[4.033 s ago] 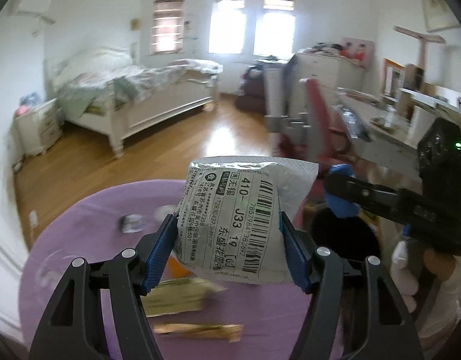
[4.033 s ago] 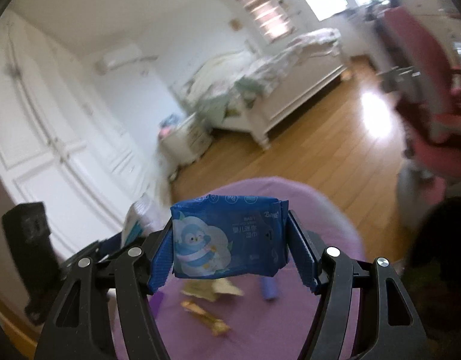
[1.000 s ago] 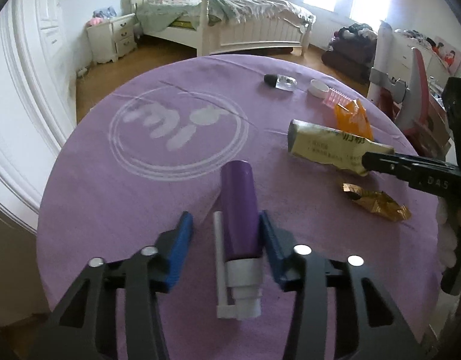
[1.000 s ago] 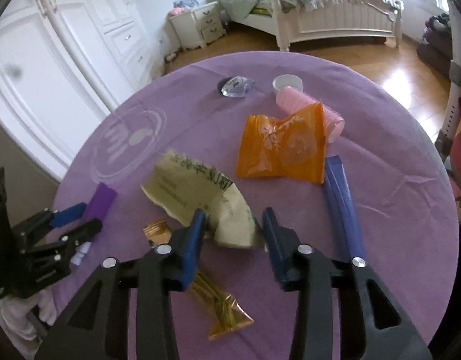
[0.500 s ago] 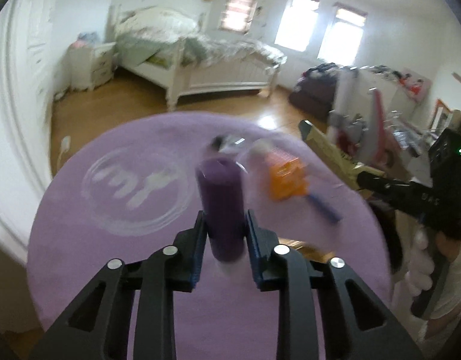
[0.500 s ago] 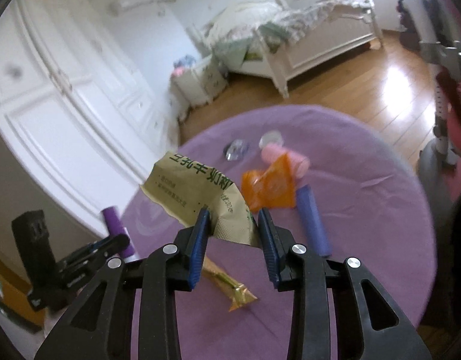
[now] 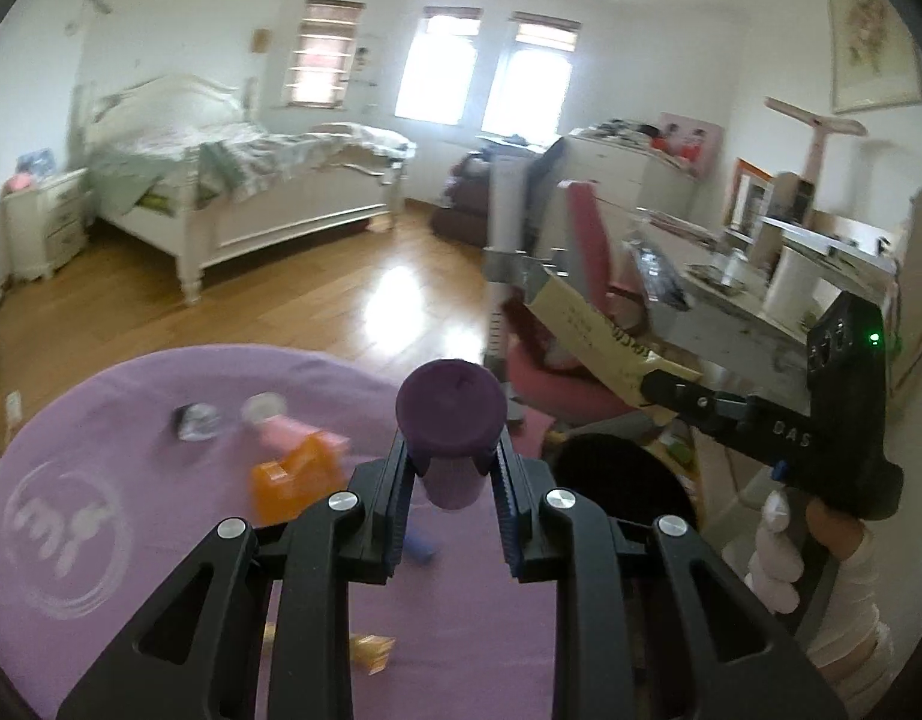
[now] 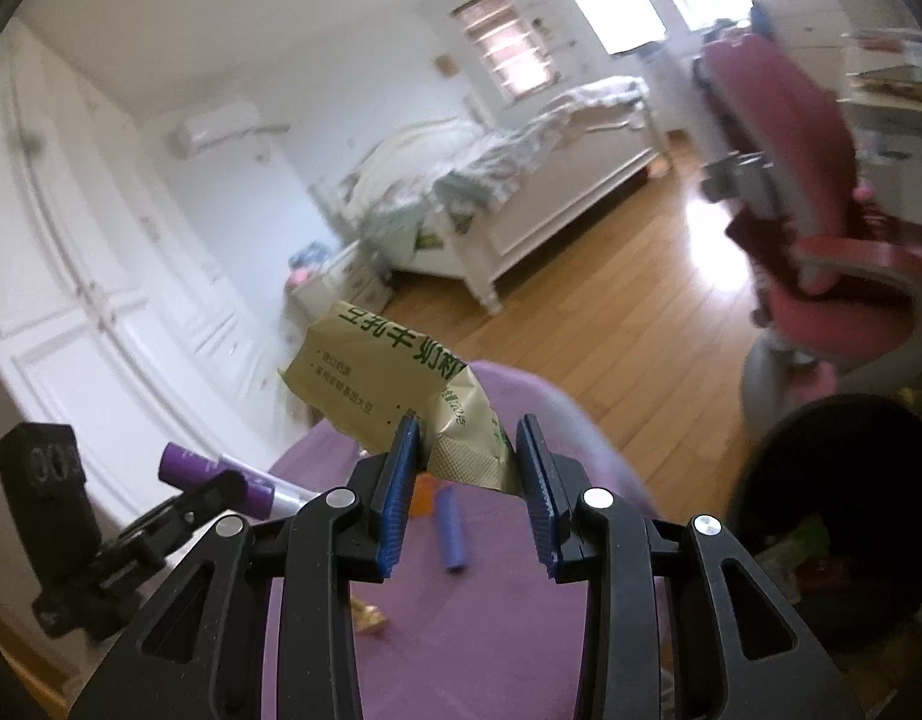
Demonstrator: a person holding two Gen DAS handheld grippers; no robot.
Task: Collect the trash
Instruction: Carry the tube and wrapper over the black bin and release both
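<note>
My left gripper (image 7: pixel 452 471) is shut on a purple tube (image 7: pixel 450 417) and holds it end-on, raised above the round purple table (image 7: pixel 131 420). My right gripper (image 8: pixel 468 459) is shut on a yellow-green wrapper (image 8: pixel 395 384), also lifted above the table. The wrapper also shows in the left wrist view (image 7: pixel 586 333), in the right gripper (image 7: pixel 658 384) above a black bin (image 7: pixel 616 486). The purple tube and left gripper show at the left of the right wrist view (image 8: pixel 215 474).
An orange wrapper (image 7: pixel 290 480), a pink roll (image 7: pixel 278 435), a small clear bottle (image 7: pixel 197 420), a blue tube (image 8: pixel 450 528) and a gold wrapper (image 8: pixel 368 615) lie on the table. The black bin (image 8: pixel 832 492) stands right of the table. A pink chair (image 8: pixel 832 252) stands beyond.
Both grippers closed on their items on the table and lifted them: the left took the purple tube, the right the yellow-green wrapper. Both swung toward the bin at the right.
</note>
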